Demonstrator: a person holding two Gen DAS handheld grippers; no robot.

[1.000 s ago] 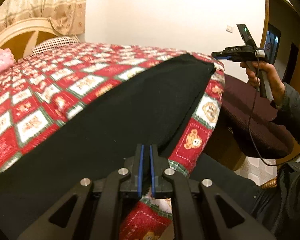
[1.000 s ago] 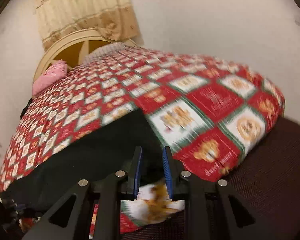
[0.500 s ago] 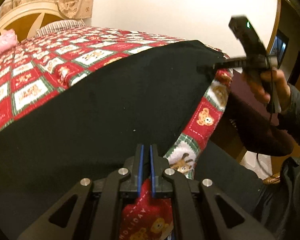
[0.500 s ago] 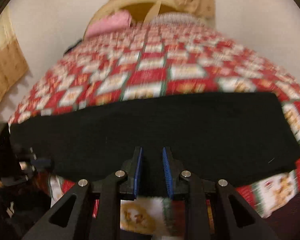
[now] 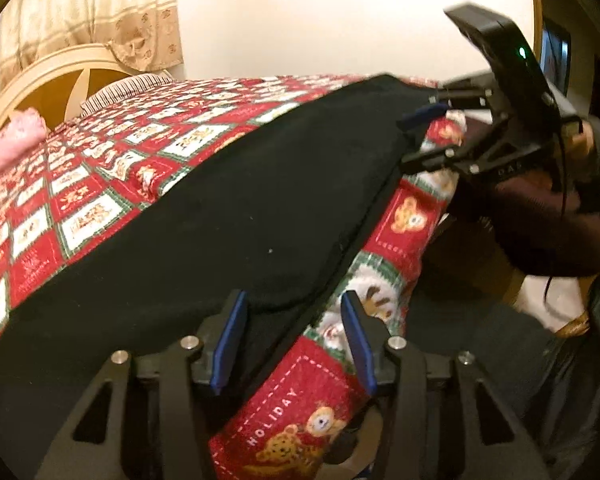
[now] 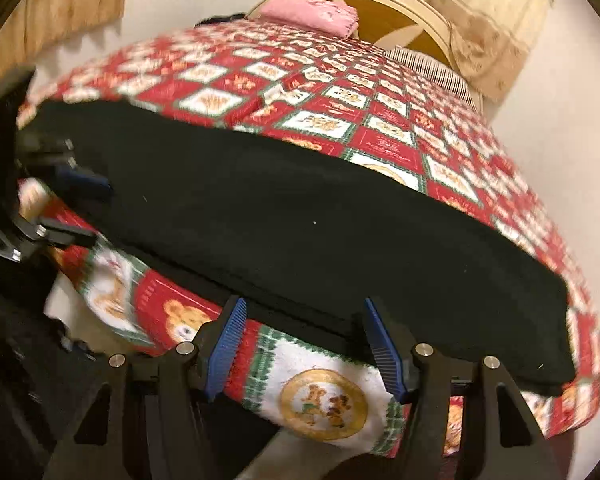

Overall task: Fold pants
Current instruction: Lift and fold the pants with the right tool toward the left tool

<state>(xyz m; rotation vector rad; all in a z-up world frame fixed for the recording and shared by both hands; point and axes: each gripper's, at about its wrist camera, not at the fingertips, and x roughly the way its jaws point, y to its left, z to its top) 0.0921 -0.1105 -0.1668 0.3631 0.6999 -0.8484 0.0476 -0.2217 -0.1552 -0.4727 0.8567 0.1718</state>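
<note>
Pants (image 5: 228,216) lay flat as a long black band along the near edge of the bed, on the red quilt (image 5: 100,184) with its bear squares. My left gripper (image 5: 292,344) had its jaws spread, the near edge of the pants between them, gripping nothing. My right gripper (image 6: 304,344) stood just as wide at the same edge, further along the band. Pink cloth (image 6: 312,14) sat far off by the headboard (image 6: 400,4).
</note>
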